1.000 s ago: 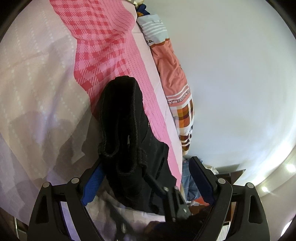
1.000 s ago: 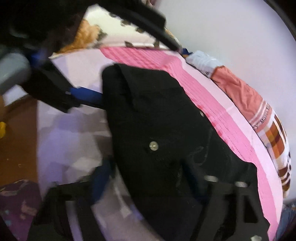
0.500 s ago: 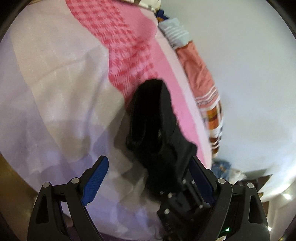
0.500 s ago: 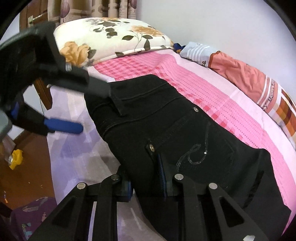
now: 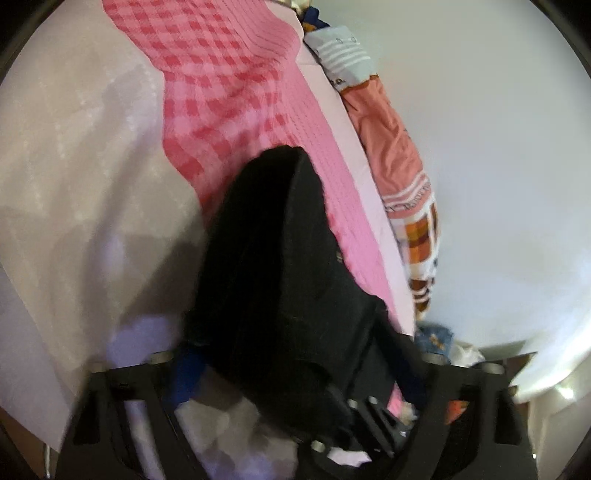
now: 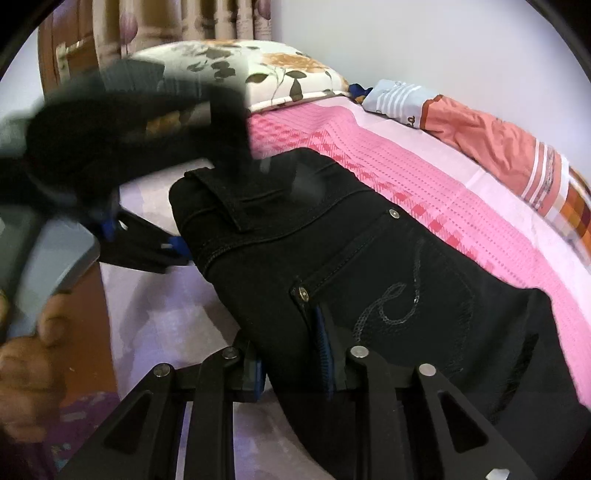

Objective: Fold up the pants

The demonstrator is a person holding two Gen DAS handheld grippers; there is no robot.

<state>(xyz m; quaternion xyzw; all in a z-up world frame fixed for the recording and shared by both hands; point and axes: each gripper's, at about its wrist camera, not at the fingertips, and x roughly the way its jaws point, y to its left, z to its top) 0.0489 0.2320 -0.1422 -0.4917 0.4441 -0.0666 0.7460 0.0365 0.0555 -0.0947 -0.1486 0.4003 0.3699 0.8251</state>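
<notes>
**Clerk:** Tool entries first. Right tool (image 6: 291,354): its blue pads are pressing together on a fold of the black pants (image 6: 369,266), at the near edge below the pocket rivet; its jaws have just been easing slightly wider, cloth still between them. Left tool (image 5: 295,373): its jaws have just been closing around the pants' end, and the cloth is sitting between the blue pads. Blur is keeping me from saying whether they are pressing on it.

**Checker:** Location of the pants?

**Clerk:** Lying on the bed (image 6: 155,317), folded into a thick stack, partly over the pink checked sheet (image 6: 461,221) and partly over the pale lilac part. No containers are showing in either view.

**Checker:** Surroundings?

**Clerk:** Floral pillow (image 6: 280,74) is sitting at the head of the bed. Orange and white bundle of cloth (image 6: 491,144) is running along the white wall (image 6: 443,44). Patterned curtain (image 6: 177,22) is hanging beyond the pillow.

**Checker:** Obstructions?

**Clerk:** From the right wrist, the left tool (image 6: 173,247) is crossing the upper left as a dark smear, covering part of the pillow. A person's hand (image 6: 26,354) is gripping its grey handle at the left edge.

**Checker:** Unclear items?

**Clerk:** Left wrist view is blurring heavily; the pants are reading as a black mass without detail. Clutter beyond the bed's foot is too small to identify.
</notes>
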